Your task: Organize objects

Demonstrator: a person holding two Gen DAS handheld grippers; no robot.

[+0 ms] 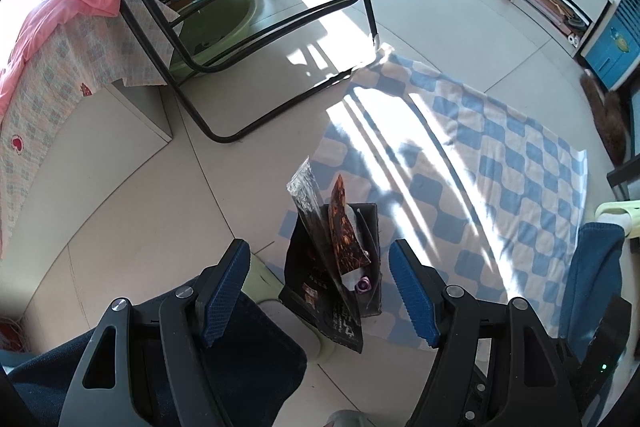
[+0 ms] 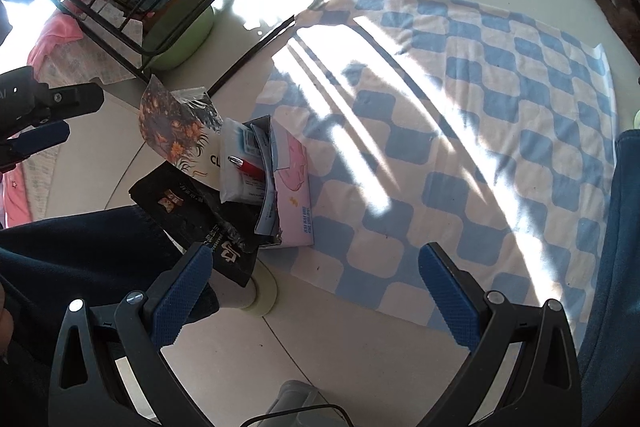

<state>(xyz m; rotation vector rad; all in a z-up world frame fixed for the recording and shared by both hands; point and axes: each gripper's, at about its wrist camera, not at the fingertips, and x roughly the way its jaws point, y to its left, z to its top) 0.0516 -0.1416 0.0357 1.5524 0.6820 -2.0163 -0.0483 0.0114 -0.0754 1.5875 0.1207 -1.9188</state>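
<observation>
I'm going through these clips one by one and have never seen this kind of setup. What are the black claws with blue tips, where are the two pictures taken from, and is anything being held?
There is no robot. A person holds a two-finger gripper in each hand, and each picture comes from a wide-angle camera on one gripper, looking down along its fingers. The blue parts are the finger pads.

The left gripper and the right gripper both stand open and hold nothing.

Below them a blue-and-white checkered cloth lies on a tiled floor. At the cloth's near corner stands a small dark box stuffed with snack packets, a tissue pack and a red pen. The person's dark trouser leg is beside it.
</observation>
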